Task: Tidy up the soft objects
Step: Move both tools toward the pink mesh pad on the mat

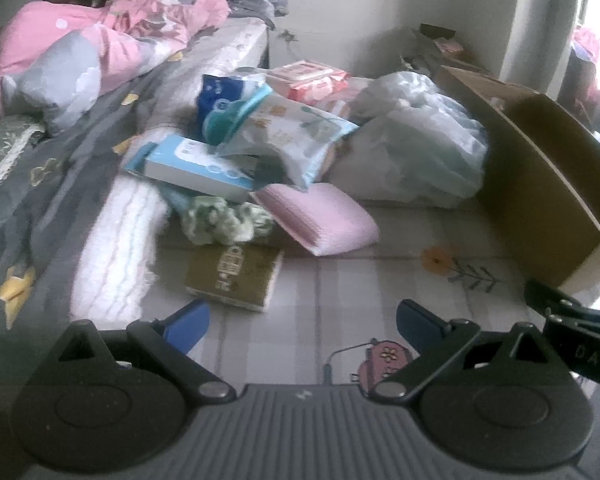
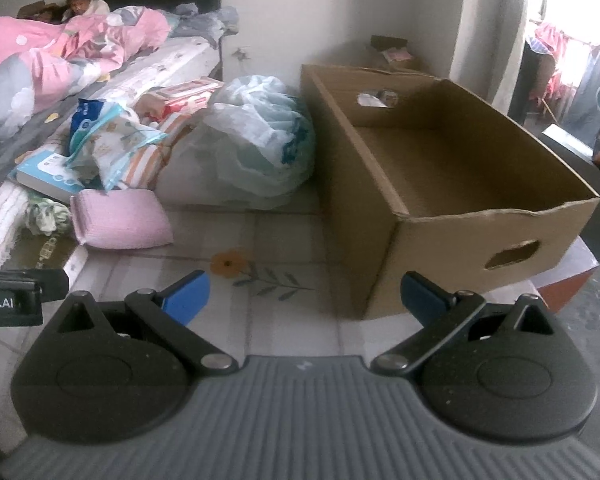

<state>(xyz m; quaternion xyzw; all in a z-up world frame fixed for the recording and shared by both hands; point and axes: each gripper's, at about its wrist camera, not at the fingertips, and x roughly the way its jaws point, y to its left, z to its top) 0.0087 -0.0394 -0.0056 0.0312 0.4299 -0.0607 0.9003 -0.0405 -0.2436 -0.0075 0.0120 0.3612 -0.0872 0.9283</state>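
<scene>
A pile of soft items lies on the bed: a pink folded cloth (image 1: 320, 220) (image 2: 120, 220), a green-white crumpled cloth (image 1: 224, 220), a white fluffy towel (image 1: 116, 248), an olive-brown pack (image 1: 236, 276), wipe packs (image 1: 284, 132) (image 2: 112, 136), a blue-white box (image 1: 192, 168) and a plastic bag of items (image 1: 416, 140) (image 2: 252, 140). An open cardboard box (image 2: 452, 184) (image 1: 540, 168) stands to the right, empty inside. My left gripper (image 1: 304, 328) is open and empty, short of the olive pack. My right gripper (image 2: 304, 296) is open and empty, before the box's near left corner.
A pink quilt (image 1: 100, 40) and a grey pillow (image 1: 56, 76) lie on the far bed, where a child (image 2: 82, 0) sits. A wall and a curtain (image 2: 484, 20) stand behind the box. A red-pink pack (image 1: 312, 80) lies behind the pile.
</scene>
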